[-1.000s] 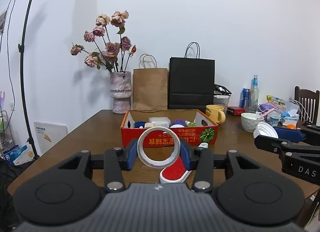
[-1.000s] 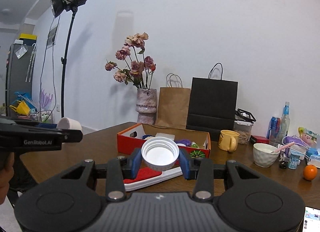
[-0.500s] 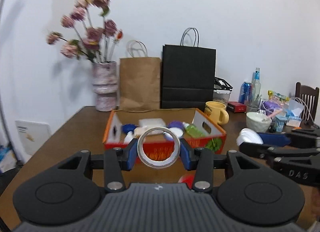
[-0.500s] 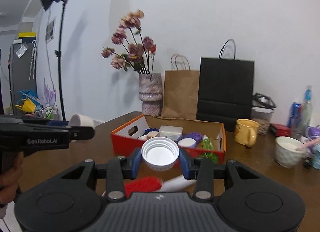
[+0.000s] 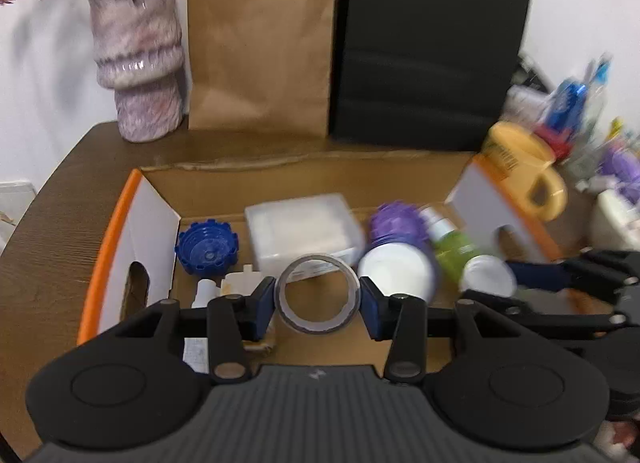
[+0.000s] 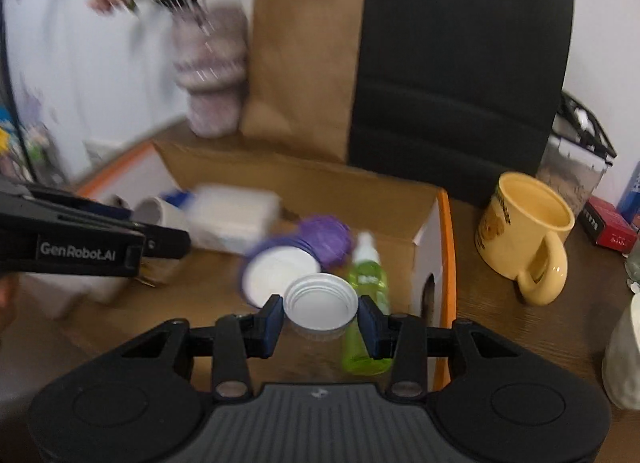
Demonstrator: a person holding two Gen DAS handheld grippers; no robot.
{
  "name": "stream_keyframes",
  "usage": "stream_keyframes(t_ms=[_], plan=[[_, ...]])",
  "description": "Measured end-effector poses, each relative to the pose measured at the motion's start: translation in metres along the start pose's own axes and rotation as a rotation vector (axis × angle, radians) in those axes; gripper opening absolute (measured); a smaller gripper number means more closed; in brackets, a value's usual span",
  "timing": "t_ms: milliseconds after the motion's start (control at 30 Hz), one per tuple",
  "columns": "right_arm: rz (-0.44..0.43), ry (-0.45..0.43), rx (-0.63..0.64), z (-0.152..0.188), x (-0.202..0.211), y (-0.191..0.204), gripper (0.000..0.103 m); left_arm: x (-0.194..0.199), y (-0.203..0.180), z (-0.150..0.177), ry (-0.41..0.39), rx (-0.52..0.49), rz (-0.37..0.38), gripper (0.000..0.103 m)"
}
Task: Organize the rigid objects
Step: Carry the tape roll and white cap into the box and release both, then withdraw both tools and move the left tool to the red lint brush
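Hovering over the cardboard box (image 5: 280, 183), left claw (image 5: 318, 301) pinches a tape ring (image 5: 317, 299), right claw (image 6: 320, 313) a white lid (image 6: 320, 301).

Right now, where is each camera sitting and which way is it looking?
Left wrist: on the left gripper, looking down into the cardboard box; its fingers clamp a tape ring.
Right wrist: on the right gripper, over the box's right side; its fingers hold a white lid.
Shared: box, purple lid, green bottle, yellow mug.

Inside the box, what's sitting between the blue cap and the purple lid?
In the left wrist view, a white rectangular container lies between the blue cap and the purple lid on the cardboard box floor.
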State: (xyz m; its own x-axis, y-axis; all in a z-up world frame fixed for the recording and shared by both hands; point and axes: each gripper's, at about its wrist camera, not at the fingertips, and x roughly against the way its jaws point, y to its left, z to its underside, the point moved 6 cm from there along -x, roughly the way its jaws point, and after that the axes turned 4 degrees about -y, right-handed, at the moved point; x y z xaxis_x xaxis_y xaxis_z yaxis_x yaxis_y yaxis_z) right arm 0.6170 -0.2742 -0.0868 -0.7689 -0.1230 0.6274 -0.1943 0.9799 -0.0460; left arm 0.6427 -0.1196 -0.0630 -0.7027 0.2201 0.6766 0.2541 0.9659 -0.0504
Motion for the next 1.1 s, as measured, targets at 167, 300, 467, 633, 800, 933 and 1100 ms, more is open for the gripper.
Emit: stream_keyframes(t_ms=[167,300,467,633,800,933,1100], plan=[[0.000,0.012,0.005,0.001,-0.013,-0.001,0.050,-0.014,0.003,-0.001,0.002,-0.021,-0.032,0.064],[0.001,-0.004,0.007,-0.005,0.000,-0.002,0.053,0.002,0.008,-0.007,-0.016,0.004,-0.045,0.066],[-0.001,-0.078,-0.001,-0.018,0.053,-0.003,0.065,0.063,0.011,-0.016,-0.106,-0.004,-0.063,0.078],[-0.036,-0.221,0.044,-0.008,0.123,0.005,0.084,0.148,0.010,-0.003,-0.318,-0.009,-0.163,0.085],[0.003,-0.356,0.039,0.031,0.193,0.017,0.085,0.238,-0.002,0.047,-0.524,-0.035,-0.282,0.087],[0.002,-0.451,0.035,0.074,0.251,0.036,0.087,0.296,-0.012,0.102,-0.600,-0.007,-0.270,0.090],[-0.021,-0.557,0.016,0.137,0.309,0.054,0.092,0.352,-0.025,0.180,-0.632,0.048,-0.234,0.096]])
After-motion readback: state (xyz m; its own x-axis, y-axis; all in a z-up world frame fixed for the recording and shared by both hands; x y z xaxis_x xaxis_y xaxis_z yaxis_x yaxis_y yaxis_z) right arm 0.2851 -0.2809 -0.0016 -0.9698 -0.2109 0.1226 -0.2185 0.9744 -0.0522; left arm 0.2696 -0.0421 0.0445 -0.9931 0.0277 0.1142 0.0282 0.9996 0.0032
